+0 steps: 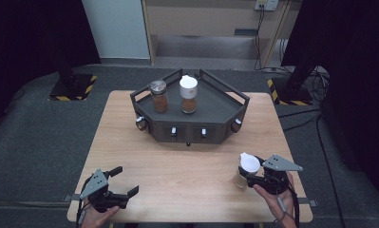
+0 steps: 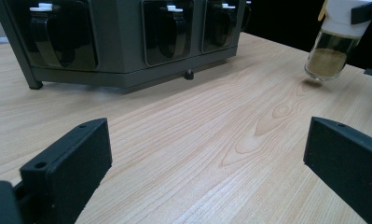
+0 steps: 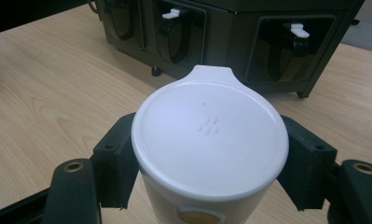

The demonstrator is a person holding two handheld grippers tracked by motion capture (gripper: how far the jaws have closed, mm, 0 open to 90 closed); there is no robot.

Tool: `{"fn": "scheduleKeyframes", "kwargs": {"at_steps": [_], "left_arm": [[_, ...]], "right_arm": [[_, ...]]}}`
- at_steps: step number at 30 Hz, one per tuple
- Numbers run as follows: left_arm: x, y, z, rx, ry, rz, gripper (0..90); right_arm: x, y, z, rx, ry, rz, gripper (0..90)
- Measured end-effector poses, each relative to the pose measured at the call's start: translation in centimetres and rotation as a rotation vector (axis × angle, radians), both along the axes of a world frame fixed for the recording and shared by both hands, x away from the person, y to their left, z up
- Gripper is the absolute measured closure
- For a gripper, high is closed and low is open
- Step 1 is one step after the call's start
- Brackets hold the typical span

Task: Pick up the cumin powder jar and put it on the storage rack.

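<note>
From above, a dark rack [image 1: 225, 116] sits far back on the table [image 1: 187, 175] with two jars [image 1: 159, 96] on it. The left gripper [image 1: 124, 181] is wide open near the front edge.

Its own view shows open jaws over bare wood.

The right gripper [image 3: 207, 154] squeezes a white-lidded jar [image 3: 209, 133].

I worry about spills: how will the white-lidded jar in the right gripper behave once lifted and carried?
The white-lidded jar is probably light: the left gripper view shows only a shallow layer of powder. Its clear body looks like glass, so likely slippery and breakable. The right gripper clamps it just under the lid, so the body may swing; tall and narrow, it could tip when set down.
</note>
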State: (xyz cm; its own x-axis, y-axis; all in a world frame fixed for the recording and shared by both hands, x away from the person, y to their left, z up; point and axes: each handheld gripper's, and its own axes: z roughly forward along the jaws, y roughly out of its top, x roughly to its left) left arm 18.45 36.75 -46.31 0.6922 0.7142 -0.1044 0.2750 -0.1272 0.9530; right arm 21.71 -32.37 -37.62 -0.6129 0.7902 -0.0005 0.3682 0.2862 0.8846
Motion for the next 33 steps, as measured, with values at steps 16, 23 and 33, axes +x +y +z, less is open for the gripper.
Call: {"fn": "scheduleKeyframes", "kwargs": {"at_steps": [16, 23, 33], "left_arm": [[0.0, 0.0, 0.0, 0.001, 0.001, -0.001, 0.0], [0.0, 0.0, 0.0, -0.001, 0.002, -0.001, 0.0], [0.1, 0.0, 0.0, -0.003, 0.003, -0.001, 0.0]], "right_arm": [[1.9, 1.3, 3.4, 0.006, 0.021, 0.017, 30.9], [2.8, 2.1, 5.5, -0.001, 0.022, 0.025, 31.0], [4.1, 2.9, 8.4, -0.003, 0.03, 0.028, 30.9]]}}
